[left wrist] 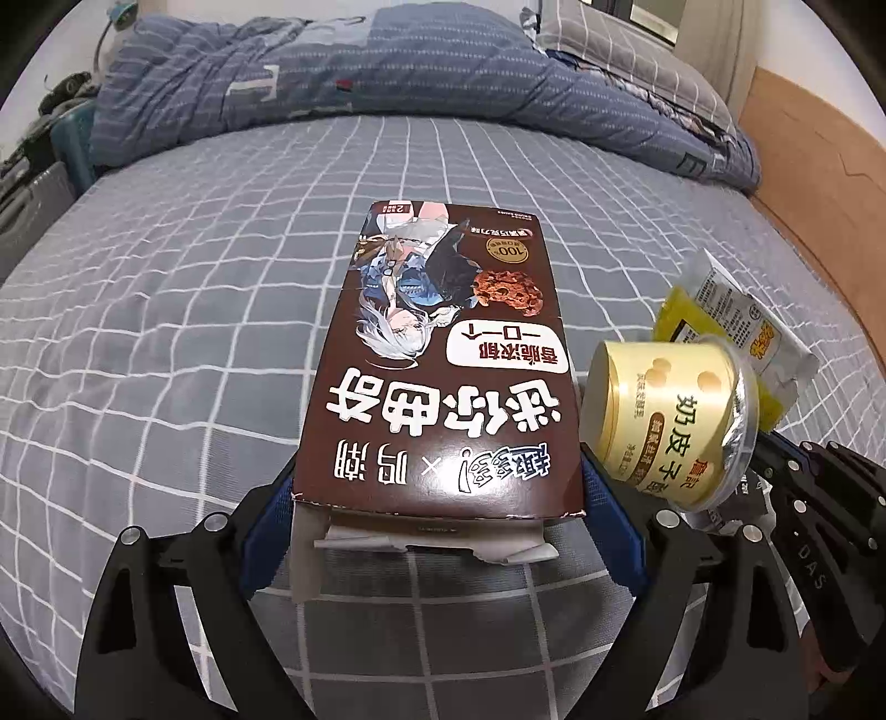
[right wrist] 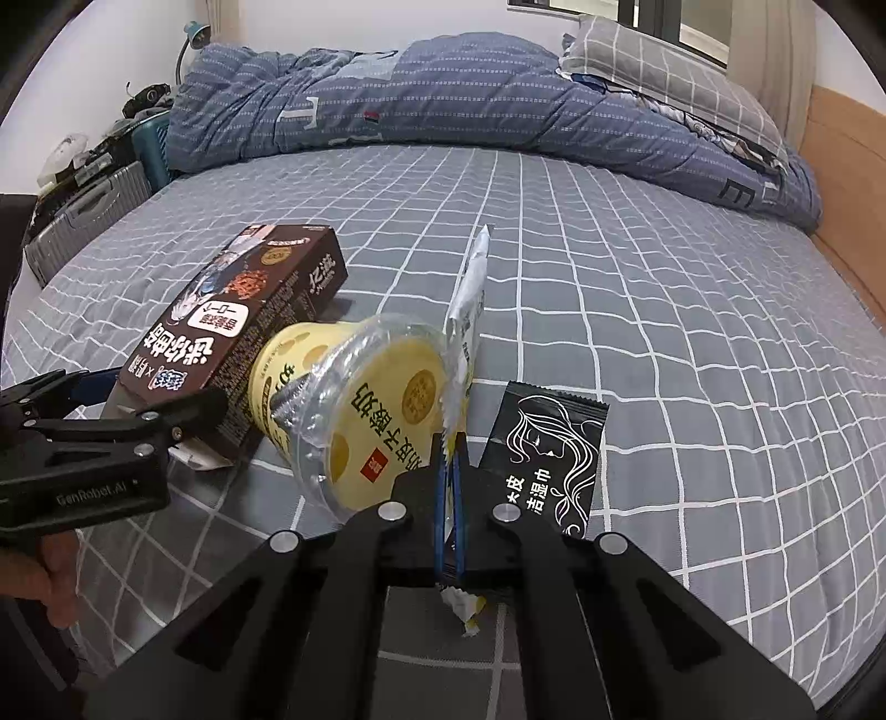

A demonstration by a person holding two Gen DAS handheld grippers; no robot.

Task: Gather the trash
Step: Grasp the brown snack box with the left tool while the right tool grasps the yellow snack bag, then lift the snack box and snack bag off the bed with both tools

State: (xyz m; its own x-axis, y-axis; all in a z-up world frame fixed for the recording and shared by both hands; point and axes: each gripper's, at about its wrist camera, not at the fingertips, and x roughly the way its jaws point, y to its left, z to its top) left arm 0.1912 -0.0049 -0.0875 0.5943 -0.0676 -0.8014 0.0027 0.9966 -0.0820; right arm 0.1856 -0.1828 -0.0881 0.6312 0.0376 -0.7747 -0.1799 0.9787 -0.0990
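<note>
A brown cookie box (left wrist: 443, 365) lies between the fingers of my left gripper (left wrist: 437, 498), which is shut on its near end; the box also shows in the right wrist view (right wrist: 238, 327). A yellow yogurt cup (left wrist: 664, 421) lies on its side to the box's right, and shows in the right wrist view (right wrist: 365, 410). My right gripper (right wrist: 451, 471) is shut on a yellow-white snack wrapper (right wrist: 468, 293) that stands up on edge; it also shows in the left wrist view (left wrist: 731, 327). A black wet-wipe packet (right wrist: 548, 448) lies flat just right of the right gripper.
All sits on a bed with a grey checked sheet (right wrist: 664, 332). A bunched blue quilt (right wrist: 443, 99) and a pillow (right wrist: 653, 50) lie at the far end. A grey suitcase (right wrist: 83, 221) stands left of the bed; a wooden bed frame (right wrist: 853, 183) runs along the right.
</note>
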